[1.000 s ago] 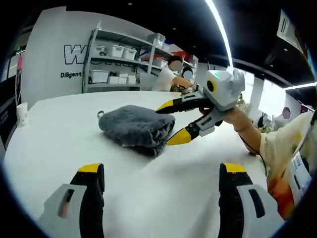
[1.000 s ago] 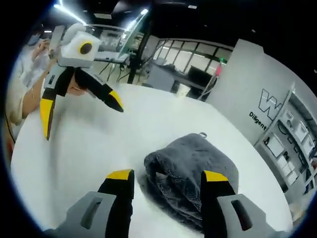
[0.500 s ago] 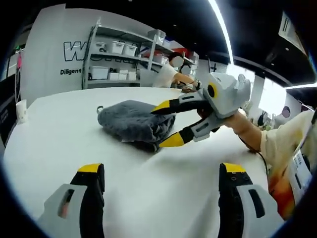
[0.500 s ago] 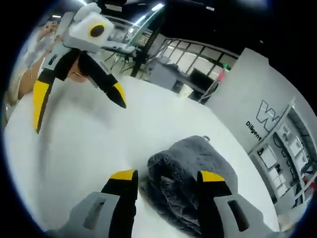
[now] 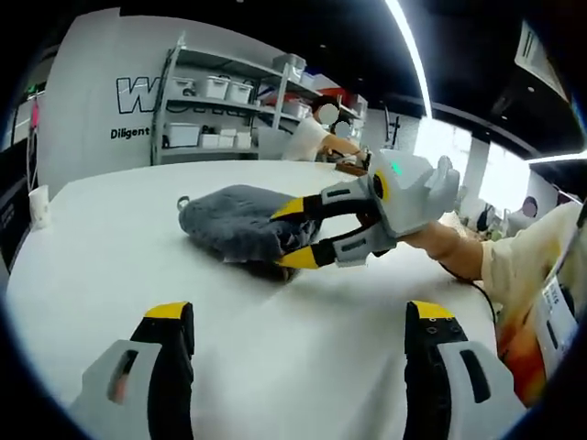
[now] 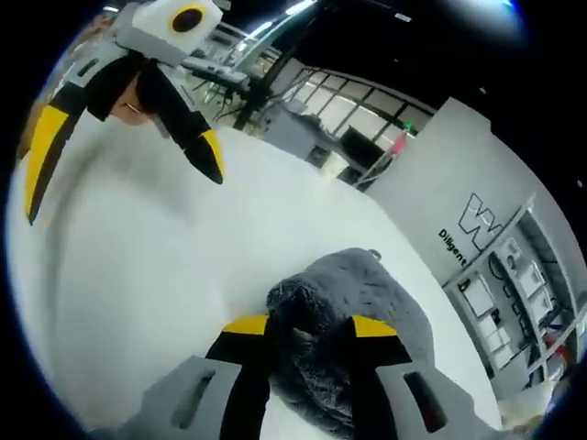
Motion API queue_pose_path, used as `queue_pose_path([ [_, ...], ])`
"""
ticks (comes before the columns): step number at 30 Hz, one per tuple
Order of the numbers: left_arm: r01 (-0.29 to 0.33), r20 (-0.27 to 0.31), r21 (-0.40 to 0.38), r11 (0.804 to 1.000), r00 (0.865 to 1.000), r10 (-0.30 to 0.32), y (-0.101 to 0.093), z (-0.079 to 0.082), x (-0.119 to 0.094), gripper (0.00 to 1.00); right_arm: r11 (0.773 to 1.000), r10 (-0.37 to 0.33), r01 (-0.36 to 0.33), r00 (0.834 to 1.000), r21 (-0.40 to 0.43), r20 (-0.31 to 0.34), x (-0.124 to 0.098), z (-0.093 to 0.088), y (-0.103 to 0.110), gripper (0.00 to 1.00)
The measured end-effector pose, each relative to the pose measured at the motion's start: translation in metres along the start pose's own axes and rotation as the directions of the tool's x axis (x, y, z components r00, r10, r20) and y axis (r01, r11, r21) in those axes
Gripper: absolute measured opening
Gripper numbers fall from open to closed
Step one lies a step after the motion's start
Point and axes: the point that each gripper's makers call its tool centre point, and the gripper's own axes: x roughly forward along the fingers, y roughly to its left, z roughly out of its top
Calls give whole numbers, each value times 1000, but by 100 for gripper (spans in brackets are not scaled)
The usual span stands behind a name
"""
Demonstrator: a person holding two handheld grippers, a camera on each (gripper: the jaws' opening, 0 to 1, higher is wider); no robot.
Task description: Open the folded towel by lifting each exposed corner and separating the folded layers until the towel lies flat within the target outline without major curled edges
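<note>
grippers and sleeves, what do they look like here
Both grippers have light grey bodies and black jaws with yellow tips. The right gripper has a yellow ring and a small green light on its body. The left gripper has dark slots in its grey jaw mounts. The person's sleeve is pale yellow.

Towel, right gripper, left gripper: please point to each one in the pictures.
towel [image 5: 229,220], left gripper view, its top surface.
right gripper [image 6: 300,327], right gripper view, between its yellow tips.
left gripper [image 5: 303,312], left gripper view, between its tips.

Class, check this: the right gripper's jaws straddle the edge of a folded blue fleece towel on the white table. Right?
Wrong colour: the folded fleece towel is grey, as the right gripper view shows. The right gripper does straddle its edge on the white table.
</note>
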Motion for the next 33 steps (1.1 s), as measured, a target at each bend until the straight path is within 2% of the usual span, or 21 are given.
queue_pose_path([
  [4, -1, -1, 0, 1000, 1000, 1, 0, 0, 0, 94, 998, 10, -10, 1000, 67, 3, 0, -2, -3, 10],
  [9, -1, -3, -2, 1000, 1000, 1, 0, 0, 0, 94, 993, 11, -14, 1000, 118, 23, 0, 1, -4, 7],
  [16, 0, -3, -2, 1000, 1000, 0, 0, 0, 0, 94, 973, 42, -57, 997, 223, 70, -3, 10, 0, 5],
  [23, 0, -6, -4, 1000, 1000, 0, 1, -1, 1, 94, 956, 74, -97, 993, 275, 93, -6, 18, 8, 5],
  [26, 1, -9, -5, 1000, 1000, -1, 2, -1, 1, 94, 944, 105, -135, 988, 303, 114, -8, 24, 16, 5],
  [29, 3, -10, -4, 1000, 1000, -3, 1, -2, 1, 94, 917, 146, -189, 979, 352, 144, -11, 31, 25, 5],
  [33, 3, -12, -1, 1000, 1000, -3, 0, -3, 1, 94, 905, 155, -204, 975, 372, 158, -12, 35, 27, 5],
])
